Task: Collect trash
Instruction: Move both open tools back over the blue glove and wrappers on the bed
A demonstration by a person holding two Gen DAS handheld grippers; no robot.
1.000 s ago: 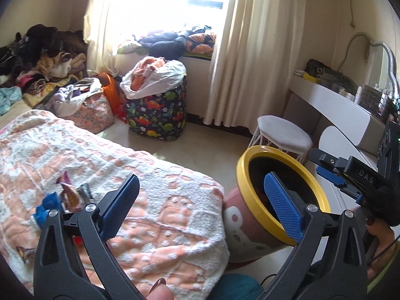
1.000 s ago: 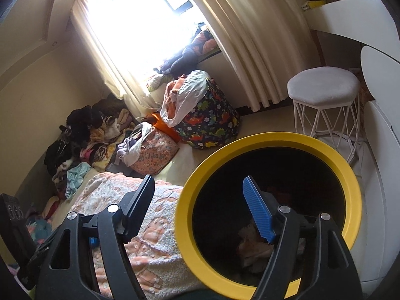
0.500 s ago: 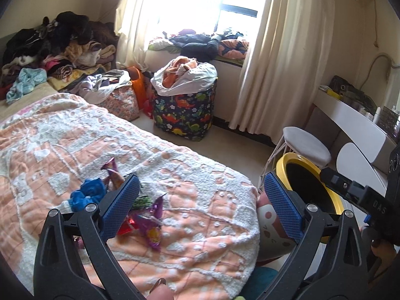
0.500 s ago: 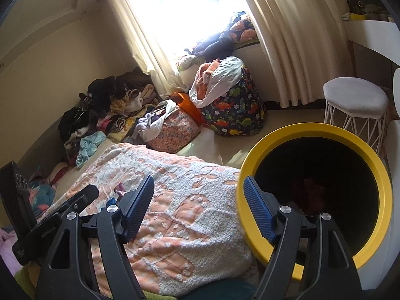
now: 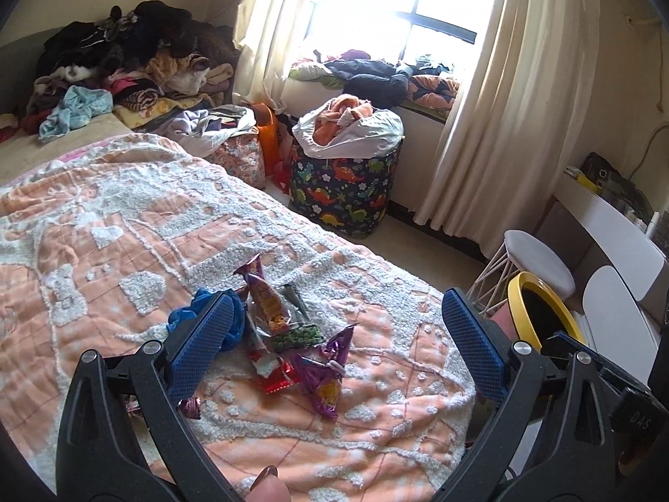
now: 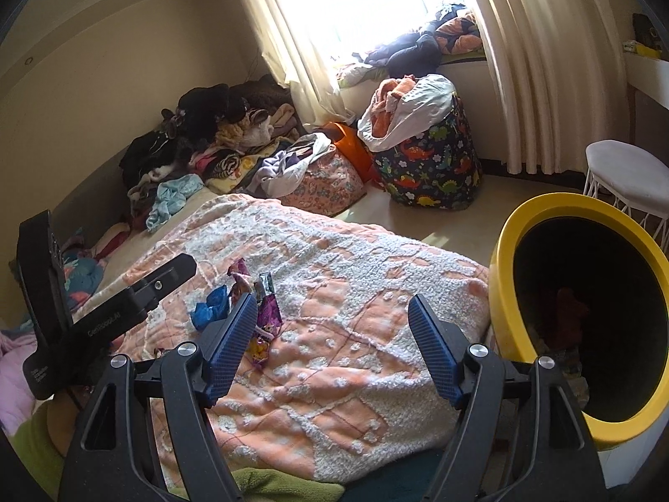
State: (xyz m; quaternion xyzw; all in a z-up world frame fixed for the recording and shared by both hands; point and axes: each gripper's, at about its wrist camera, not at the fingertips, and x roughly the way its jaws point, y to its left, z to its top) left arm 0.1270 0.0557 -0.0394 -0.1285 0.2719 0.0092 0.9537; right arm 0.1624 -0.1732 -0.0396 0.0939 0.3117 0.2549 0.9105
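Both the left claw (image 5: 334, 347) and the right claw (image 6: 332, 345) are spread and empty. The wrappers (image 5: 292, 334) lie heaped at frame centre on the bed (image 5: 125, 251). The yellow-rimmed bin (image 6: 585, 334), at right, seems to hold some scraps; most trash looks uncollected.

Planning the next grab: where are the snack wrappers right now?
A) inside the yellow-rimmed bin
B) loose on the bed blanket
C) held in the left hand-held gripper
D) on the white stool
B: the snack wrappers lie in a pile on the bed blanket, in front of the open, empty left hand-held gripper.
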